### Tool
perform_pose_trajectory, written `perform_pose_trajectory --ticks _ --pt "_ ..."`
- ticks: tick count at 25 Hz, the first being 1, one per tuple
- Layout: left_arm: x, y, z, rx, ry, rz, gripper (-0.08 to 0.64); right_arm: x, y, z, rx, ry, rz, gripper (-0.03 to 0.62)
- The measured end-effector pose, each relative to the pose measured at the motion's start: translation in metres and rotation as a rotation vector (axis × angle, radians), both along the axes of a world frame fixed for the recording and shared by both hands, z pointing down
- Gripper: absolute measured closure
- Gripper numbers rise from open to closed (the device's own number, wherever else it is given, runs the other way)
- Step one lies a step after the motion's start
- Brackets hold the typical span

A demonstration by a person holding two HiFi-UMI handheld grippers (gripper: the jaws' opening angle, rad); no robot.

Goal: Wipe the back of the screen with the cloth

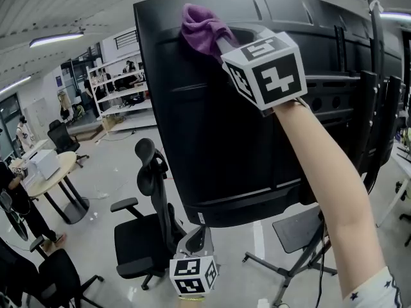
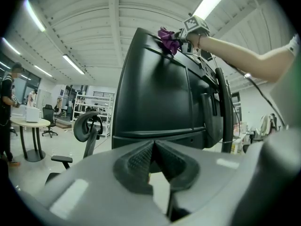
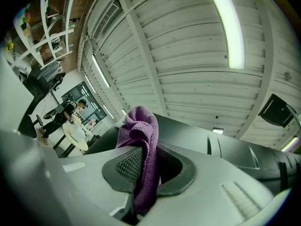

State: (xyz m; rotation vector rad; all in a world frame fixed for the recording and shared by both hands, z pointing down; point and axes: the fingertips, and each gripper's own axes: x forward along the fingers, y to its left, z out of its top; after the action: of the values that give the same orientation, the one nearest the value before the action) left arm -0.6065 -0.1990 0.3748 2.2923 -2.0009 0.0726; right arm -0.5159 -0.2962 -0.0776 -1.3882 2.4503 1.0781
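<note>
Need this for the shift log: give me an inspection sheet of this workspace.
Surface: screen back, black, upright on stand.
Job's things: purple cloth against screen's upper edge.
Clutter: nothing seen.
Grippers: right gripper shut on cloth; left gripper shut, empty, held low.
Cables: thin cable behind screen.
Surroundings: chair, round table, shelves, person at far left.

In the head view the marker cube (image 1: 264, 69) covers the right claw (image 3: 143, 171) just where it meets the cloth (image 1: 200, 29). In the right gripper view, the cloth's tail sinks out of sight between the jaws. The forearm (image 1: 327, 172) masks the screen's (image 1: 212, 140) right side, and the head view's bottom edge cuts off the left claw (image 2: 154, 150).
</note>
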Motion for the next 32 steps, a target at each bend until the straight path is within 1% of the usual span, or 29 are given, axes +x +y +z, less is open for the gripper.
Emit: perform_pose_trajectory --ticks 2,4,5,7,9,12,14,17,19,21,24,28,32 --pt "0.000 0.004 -0.001 0.008 0.009 -0.004 0.552 0.004 0.012 0.020 -0.002 -0.023 -0.035 0.540" --pt "0.000 0.006 -0.002 0.018 0.016 -0.006 0.552 0.011 0.026 0.056 -0.020 -0.041 -0.085 0.540" --pt "0.000 0.007 -0.004 0.023 0.019 -0.006 0.552 0.015 0.032 0.079 -0.045 -0.057 -0.113 0.540" --pt "0.002 0.008 -0.007 0.031 0.027 -0.004 0.552 0.026 0.041 0.134 -0.129 -0.106 -0.161 0.540" --pt "0.006 0.009 -0.008 0.035 0.031 0.001 0.552 0.038 0.046 0.196 -0.234 -0.159 -0.182 0.540" --pt "0.016 0.011 -0.006 0.039 0.031 0.009 0.552 0.054 0.050 0.288 -0.364 -0.217 -0.147 0.540" --pt "0.026 0.014 -0.003 0.052 0.017 0.019 0.552 0.063 0.056 0.343 -0.432 -0.228 -0.102 0.540" --pt "0.041 0.021 0.004 0.072 -0.009 0.031 0.552 0.073 0.072 0.410 -0.512 -0.227 -0.073 0.540" --pt "0.048 0.025 0.013 0.060 -0.011 0.038 0.552 0.078 0.085 0.444 -0.556 -0.227 -0.063 0.540" --pt "0.055 0.027 0.020 0.040 -0.001 0.055 0.552 0.083 0.094 0.466 -0.604 -0.228 -0.051 0.540" --pt "0.065 0.030 0.025 0.027 0.008 0.073 0.552 0.092 0.101 0.478 -0.644 -0.234 -0.037 0.541" --pt "0.079 0.034 0.026 0.023 0.006 0.089 0.552 0.102 0.108 0.479 -0.646 -0.227 -0.023 0.543" --pt "0.091 0.038 0.025 0.024 0.011 0.074 0.552 0.111 0.113 0.476 -0.642 -0.221 -0.042 0.543"
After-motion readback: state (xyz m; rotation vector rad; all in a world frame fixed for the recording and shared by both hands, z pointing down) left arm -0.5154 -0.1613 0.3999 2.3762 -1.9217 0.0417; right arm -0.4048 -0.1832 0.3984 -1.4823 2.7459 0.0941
